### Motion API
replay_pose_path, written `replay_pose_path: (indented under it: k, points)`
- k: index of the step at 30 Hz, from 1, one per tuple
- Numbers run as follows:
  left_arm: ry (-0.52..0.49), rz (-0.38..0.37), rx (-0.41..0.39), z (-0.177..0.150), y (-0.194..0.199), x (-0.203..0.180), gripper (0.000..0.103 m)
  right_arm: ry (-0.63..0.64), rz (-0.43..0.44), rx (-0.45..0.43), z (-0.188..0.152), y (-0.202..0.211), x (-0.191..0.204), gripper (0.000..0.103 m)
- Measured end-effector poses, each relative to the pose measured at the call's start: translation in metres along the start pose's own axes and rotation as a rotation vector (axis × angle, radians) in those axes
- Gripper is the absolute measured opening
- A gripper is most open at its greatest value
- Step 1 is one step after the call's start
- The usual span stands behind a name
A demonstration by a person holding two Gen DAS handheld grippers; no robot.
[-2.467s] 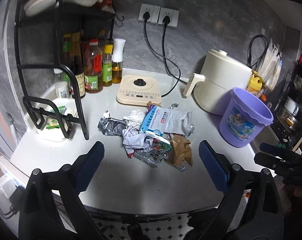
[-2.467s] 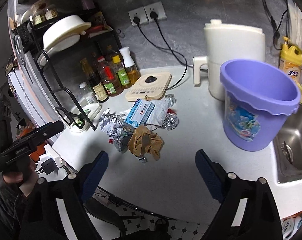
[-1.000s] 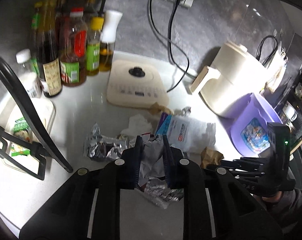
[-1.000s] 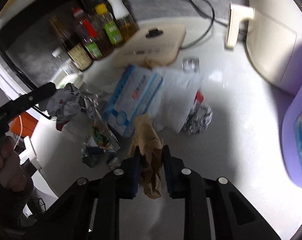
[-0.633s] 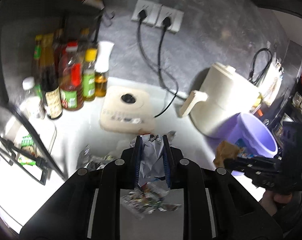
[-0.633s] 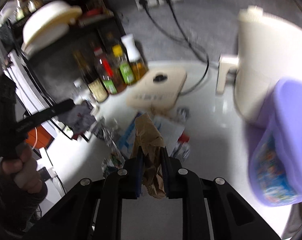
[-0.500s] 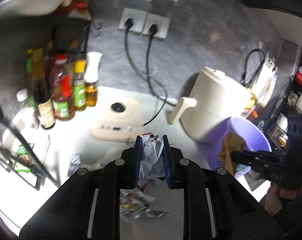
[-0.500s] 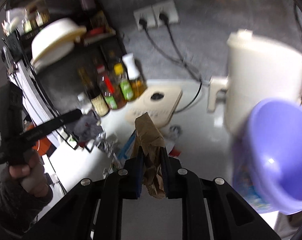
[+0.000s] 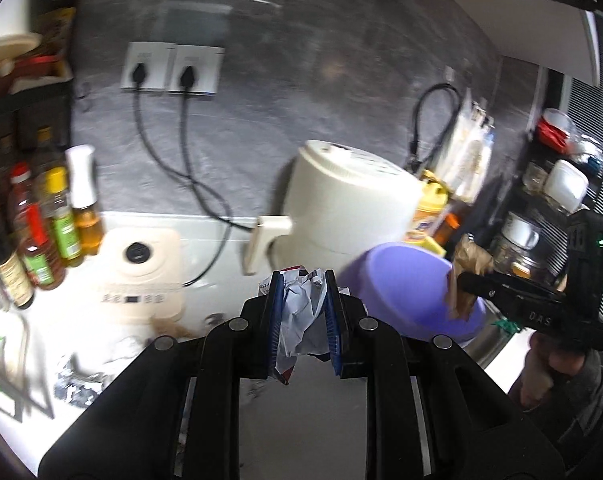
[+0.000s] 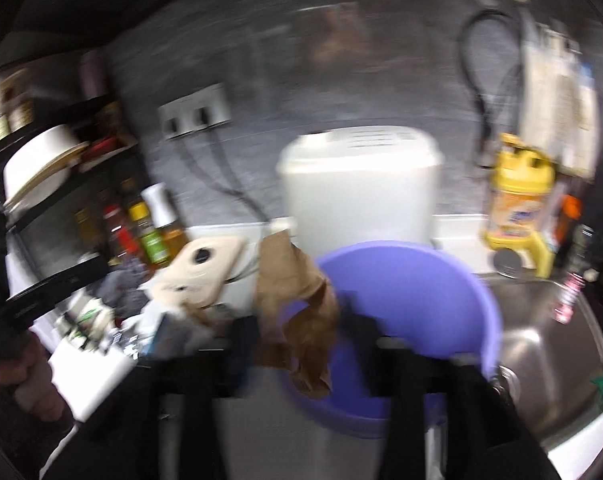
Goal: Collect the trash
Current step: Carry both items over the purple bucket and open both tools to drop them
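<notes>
My left gripper (image 9: 301,312) is shut on a crumpled grey-white paper wad (image 9: 301,316), held above the white counter, left of the purple bucket (image 9: 405,292). My right gripper (image 10: 297,320) hangs over the bucket's (image 10: 421,280) near-left rim with crumpled brown paper (image 10: 297,304) between its fingers; the view is blurred and the jaws look parted. In the left wrist view the right gripper (image 9: 461,284) holds the brown paper (image 9: 467,272) above the bucket's right rim. More wrappers (image 9: 81,376) lie on the counter at lower left.
A cream air fryer (image 9: 341,208) stands behind the bucket. A cream induction plate (image 9: 141,272) and sauce bottles (image 9: 53,220) stand at left. A yellow detergent bottle (image 10: 517,200) and a steel sink (image 10: 549,340) are at right. Two cords hang from wall sockets (image 9: 169,66).
Both grippers closed on trash from the pile, lifted it and swung right. The right gripper now hovers over the bucket's mouth, its jaws looking wider than half a second ago.
</notes>
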State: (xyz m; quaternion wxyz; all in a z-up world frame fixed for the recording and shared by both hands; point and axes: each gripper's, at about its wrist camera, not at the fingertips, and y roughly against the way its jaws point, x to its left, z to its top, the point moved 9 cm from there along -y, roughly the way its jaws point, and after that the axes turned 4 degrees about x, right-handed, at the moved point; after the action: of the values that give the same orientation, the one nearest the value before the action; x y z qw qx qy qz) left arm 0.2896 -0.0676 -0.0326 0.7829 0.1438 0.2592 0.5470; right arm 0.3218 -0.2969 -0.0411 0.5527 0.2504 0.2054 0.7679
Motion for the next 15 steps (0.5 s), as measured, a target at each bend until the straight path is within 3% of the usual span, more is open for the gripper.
replay_pose_path:
  k: [6,15]
  points:
    - [-0.042,-0.089,0.01,0.012,-0.023,-0.035,0.02,-0.063,-0.1,-0.023,-0.005,0.021,-0.041,0.074]
    - [-0.117,-0.221,0.043,0.02,-0.057,-0.098,0.021,-0.162,-0.203,-0.033,-0.038,0.064,-0.086,0.078]
